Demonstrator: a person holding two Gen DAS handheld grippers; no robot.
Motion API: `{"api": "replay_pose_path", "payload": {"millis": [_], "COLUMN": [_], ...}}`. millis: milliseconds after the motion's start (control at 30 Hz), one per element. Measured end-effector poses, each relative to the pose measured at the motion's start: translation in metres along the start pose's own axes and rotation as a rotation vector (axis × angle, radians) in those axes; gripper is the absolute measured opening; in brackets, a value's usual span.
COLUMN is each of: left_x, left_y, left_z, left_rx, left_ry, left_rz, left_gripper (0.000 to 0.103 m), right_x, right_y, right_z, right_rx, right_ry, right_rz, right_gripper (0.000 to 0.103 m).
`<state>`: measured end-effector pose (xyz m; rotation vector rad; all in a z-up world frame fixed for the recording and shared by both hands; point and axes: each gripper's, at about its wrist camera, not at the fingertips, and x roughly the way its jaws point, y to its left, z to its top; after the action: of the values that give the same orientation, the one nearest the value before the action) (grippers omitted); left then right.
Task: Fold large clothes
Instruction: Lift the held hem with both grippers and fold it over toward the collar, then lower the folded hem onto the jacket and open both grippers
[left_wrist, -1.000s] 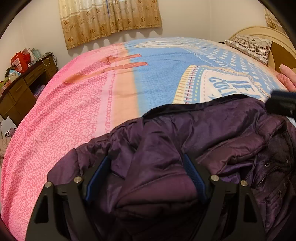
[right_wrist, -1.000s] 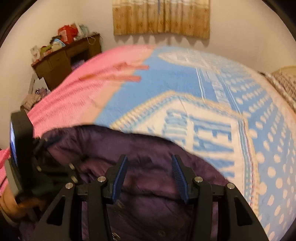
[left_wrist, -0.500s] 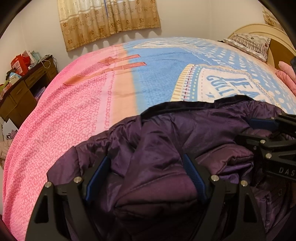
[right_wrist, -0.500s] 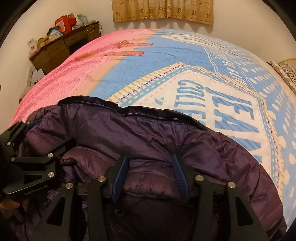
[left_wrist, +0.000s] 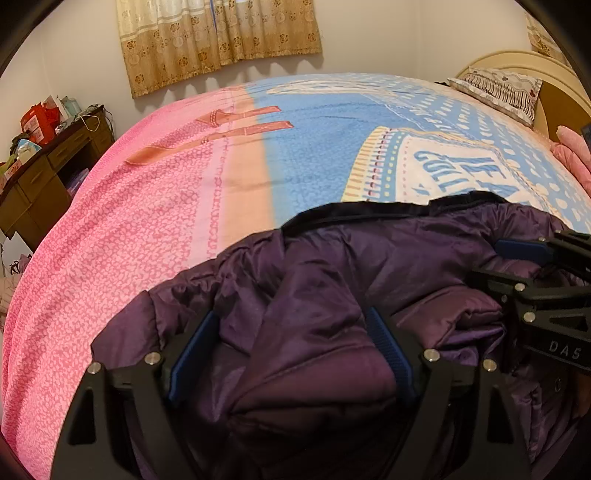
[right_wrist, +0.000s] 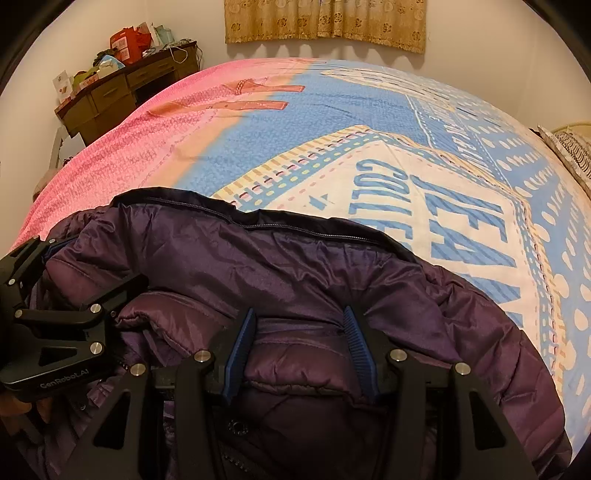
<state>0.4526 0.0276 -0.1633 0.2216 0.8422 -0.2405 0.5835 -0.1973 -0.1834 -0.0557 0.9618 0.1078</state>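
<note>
A dark purple puffer jacket (left_wrist: 314, 280) lies bunched on the bed at the near edge; it also fills the lower half of the right wrist view (right_wrist: 258, 266). My left gripper (left_wrist: 291, 332) is wide open, its blue-padded fingers straddling a raised fold of the jacket. My right gripper (right_wrist: 301, 332) is open with a padded fold between its fingers. The right gripper shows at the right edge of the left wrist view (left_wrist: 535, 280). The left gripper shows at the left edge of the right wrist view (right_wrist: 55, 295).
The bed (left_wrist: 258, 166) has a pink, blue and white printed cover. A brown desk (right_wrist: 118, 92) with clutter stands at the far left. A patterned pillow (left_wrist: 498, 88) and headboard lie at the far right. Curtains (left_wrist: 221, 33) hang on the back wall.
My right gripper has come down onto the jacket beside the left gripper. The left gripper has hardly moved.
</note>
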Motion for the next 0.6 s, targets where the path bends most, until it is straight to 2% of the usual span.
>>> {"api": "replay_pose_path", "payload": {"millis": [100,167,267,300,333,367,400,467,500,600], "left_x": [0.001,0.0,-0.011,-0.027,-0.041,-0.061,-0.077,-0.11,-0.126,-0.173], "left_y": [-0.001,-0.004,0.001,0.004,0.007,0.01,0.012,0.015,0.017,0.027], "left_z": [0.0,0.002,0.012,0.017,0.018,0.02,0.019,0.011,0.004,-0.036], "left_rx": [-0.002,0.012,0.007,-0.023,-0.052,-0.079,-0.087,-0.09,-0.092,-0.083], "left_ry": [0.004,0.007,0.023,-0.005,-0.037,-0.082,-0.111,-0.149,-0.167,-0.192], "left_rz": [0.009,0.044,0.061,0.074,0.054,0.012,-0.004,-0.001,-0.019,-0.05], "left_gripper": [0.09,0.093,0.093,0.092,0.093,0.093,0.093,0.094,0.094,0.094], "right_x": [0.0,0.001,-0.011,-0.029,-0.047,-0.066,-0.087,-0.113,-0.126,-0.161], "right_y": [0.002,0.004,-0.009,-0.017,-0.023,-0.028,-0.032,-0.035,-0.039,-0.047], "right_z": [0.0,0.003,0.016,0.018,0.017,0.015,0.01,-0.004,-0.016,-0.06], "right_rx": [-0.007,-0.021,0.0,0.06,0.101,0.124,0.134,0.137,0.136,0.126], "right_ry": [0.003,0.008,0.053,0.014,-0.035,-0.074,-0.106,-0.117,-0.11,-0.105], "right_rz": [-0.009,-0.022,0.048,0.076,0.119,0.154,0.151,0.147,0.178,0.212], "right_gripper": [0.052,0.053,0.053,0.053,0.058,0.068,0.071,0.073,0.073,0.073]}}
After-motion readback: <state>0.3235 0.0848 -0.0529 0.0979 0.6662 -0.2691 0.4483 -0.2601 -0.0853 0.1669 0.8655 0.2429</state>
